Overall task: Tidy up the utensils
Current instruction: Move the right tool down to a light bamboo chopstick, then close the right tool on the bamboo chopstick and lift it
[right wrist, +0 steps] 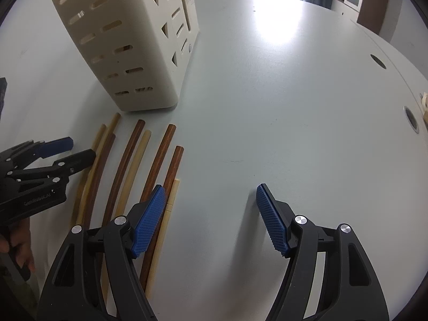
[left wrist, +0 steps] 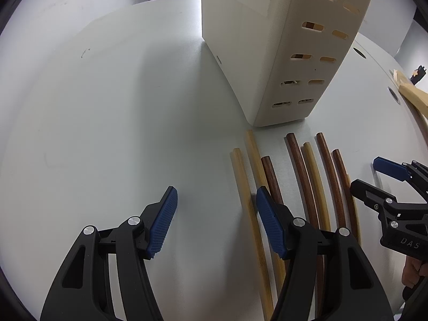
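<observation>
Left wrist view: chopsticks (left wrist: 307, 176) lie fanned on the table (left wrist: 107, 120) at 6 o'clock of the slotted holder (left wrist: 267, 53), presumably for sorting by colour; left gripper (left wrist: 216, 222) and right gripper (right wrist: 211, 219) hover half-spread, empty, straddling the fan's edges.

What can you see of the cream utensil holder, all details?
The utensil holder is a tall cream box, plastic by its look, standing upright on the white table. Its end wall has two columns of oblong slots; the long side in the right wrist view shows triangular cut-outs and more slots, with upright dividers at the top. Brown shows through some slots; what it is I cannot tell. The chopsticks lie on the table just in front of its base, apart from it. Neither gripper touches it.
</observation>
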`<state>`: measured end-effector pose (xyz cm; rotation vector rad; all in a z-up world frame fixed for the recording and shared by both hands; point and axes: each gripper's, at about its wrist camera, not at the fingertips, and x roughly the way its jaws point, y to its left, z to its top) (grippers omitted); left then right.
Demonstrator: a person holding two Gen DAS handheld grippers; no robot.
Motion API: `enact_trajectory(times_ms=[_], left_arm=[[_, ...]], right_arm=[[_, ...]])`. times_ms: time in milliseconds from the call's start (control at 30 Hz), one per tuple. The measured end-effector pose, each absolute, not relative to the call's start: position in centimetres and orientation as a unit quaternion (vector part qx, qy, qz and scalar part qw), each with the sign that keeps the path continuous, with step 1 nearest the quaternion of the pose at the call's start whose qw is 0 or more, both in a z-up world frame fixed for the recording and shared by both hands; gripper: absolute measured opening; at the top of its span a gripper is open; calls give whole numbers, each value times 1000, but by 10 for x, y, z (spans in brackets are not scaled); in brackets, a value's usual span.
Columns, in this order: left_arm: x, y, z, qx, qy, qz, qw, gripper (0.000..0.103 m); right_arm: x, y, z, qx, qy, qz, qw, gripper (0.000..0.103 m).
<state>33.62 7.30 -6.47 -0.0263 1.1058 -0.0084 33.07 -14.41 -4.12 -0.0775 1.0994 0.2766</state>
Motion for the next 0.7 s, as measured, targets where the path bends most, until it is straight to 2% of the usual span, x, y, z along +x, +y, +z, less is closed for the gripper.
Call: enact_trajectory(times_ms=[300,400,533,700], left_arm=[[331,54,-62,3,528,4,849,60],[331,47,-60,8,528,0,849,53],[328,37,-60,15,530,-9,848,36],[329,30,-59,21,530,-10,848,22]], right_arm=[[334,-140,-46,-46,524,121,842,71],[334,-136,-48,-47,524,121,841,72],[335,-132,-47,-60,528,116,839,72],[336,-128,-47,-75,528,112,838,72]])
